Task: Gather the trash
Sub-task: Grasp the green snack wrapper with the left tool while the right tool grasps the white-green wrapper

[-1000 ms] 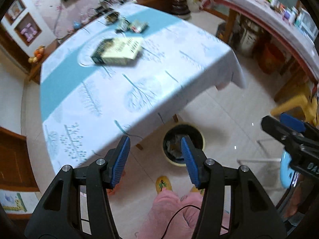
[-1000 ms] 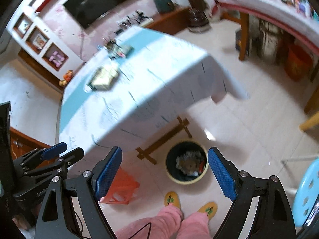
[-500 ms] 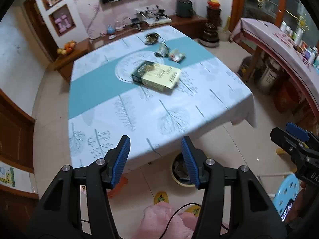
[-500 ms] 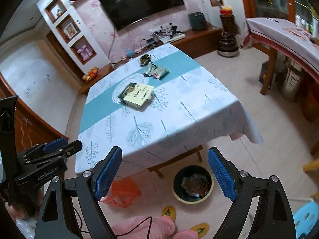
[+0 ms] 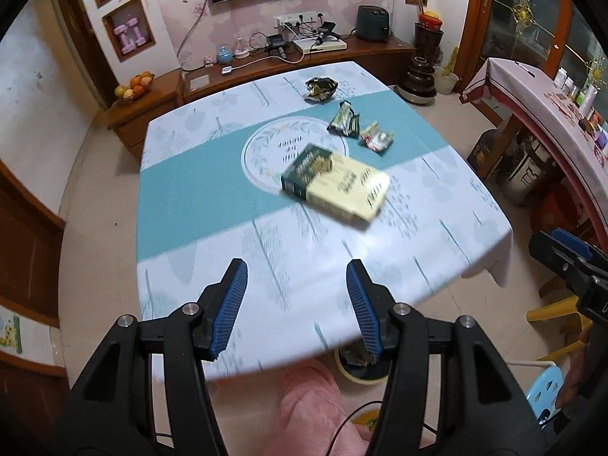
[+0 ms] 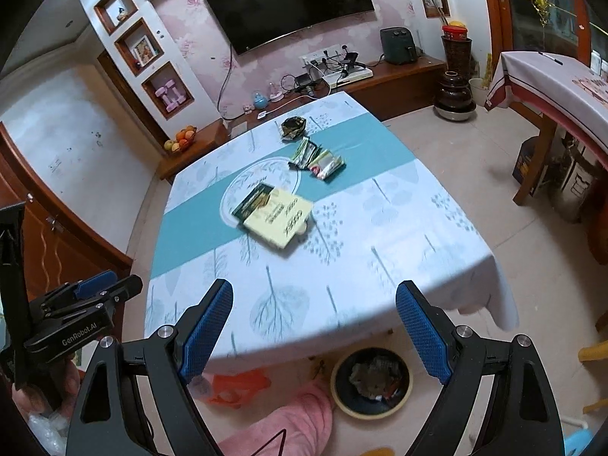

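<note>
A flat yellow and dark green box lies near the middle of the table, which has a white and teal cloth. Beyond the box lie three wrappers: a dark crumpled one, a green and black one and a red and white one. My left gripper hangs open over the table's near edge, with nothing between its blue pads. My right gripper is open wider beside it, also holding nothing. A round bin with trash in it stands on the floor under the near edge.
An orange plastic thing lies under the table beside the bin. A blue stool and a yellow chair stand to the right. A cloth-covered side table stands at the far right. The person's pink trouser leg is below the grippers.
Both grippers have risen and swung up from over the bin to over the table's near edge. The box and wrappers now sit straight ahead. Neither gripper's jaws have visibly moved.
</note>
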The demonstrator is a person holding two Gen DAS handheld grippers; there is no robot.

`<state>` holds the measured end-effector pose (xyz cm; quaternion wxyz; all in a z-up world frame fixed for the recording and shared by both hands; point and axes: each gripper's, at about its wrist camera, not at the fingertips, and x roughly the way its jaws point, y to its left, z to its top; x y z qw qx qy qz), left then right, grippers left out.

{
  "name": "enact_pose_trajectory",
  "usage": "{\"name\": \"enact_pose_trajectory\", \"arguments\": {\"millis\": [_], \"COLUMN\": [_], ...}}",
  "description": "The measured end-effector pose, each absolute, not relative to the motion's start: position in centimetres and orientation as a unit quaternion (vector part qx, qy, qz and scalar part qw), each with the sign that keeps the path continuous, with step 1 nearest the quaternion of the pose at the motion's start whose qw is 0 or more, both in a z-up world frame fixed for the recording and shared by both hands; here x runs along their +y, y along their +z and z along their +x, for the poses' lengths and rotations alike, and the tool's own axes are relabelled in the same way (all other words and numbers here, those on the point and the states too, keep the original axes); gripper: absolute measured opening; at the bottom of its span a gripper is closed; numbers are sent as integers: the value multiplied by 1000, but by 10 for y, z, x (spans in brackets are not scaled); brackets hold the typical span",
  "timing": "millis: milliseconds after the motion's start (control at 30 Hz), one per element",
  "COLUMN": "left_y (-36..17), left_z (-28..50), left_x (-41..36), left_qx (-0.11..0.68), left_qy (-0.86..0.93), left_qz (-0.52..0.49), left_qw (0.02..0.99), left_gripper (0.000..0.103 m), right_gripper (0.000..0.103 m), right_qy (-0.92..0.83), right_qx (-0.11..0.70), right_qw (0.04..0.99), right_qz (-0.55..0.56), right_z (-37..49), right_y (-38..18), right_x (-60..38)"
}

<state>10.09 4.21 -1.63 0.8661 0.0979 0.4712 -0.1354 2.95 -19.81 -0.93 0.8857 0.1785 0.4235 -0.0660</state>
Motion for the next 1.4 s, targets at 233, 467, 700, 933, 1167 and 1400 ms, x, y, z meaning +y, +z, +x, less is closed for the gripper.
{"name": "enact_pose_trajectory", "arguments": {"millis": [233,467,700,933,1167,1400], "left_y": [-24,-54,-110,-163,-184,-199], "left_z": [237,360,438,482,503,509], "left_x": [14,-32,-86,-121,-140,-161], "left_qx": [481,501,549,591,602,619], "left_qy": [-196,-245,-277,-283,-299,-316], "left_qz": [127,145,132,116,111,105], "left_qw": [845,817,777,747,732,711], "left_gripper": [51,52,52,52,52,52], "right_gripper": [89,89,89,83,61,44], "right_qy": [-100,-138,-166,-184,-199,-199], "right_qx": [450,480,507,539,555,551], "right_qw": [863,834,804,775,770,771], "right_qz": [208,235,263,275,242,248], "right_z": [148,271,350,410,425,417], "right_y": [-28,-68,-127,-193,-220,-221], "right_x": [-225,-256,-279,-291,-287,-295]}}
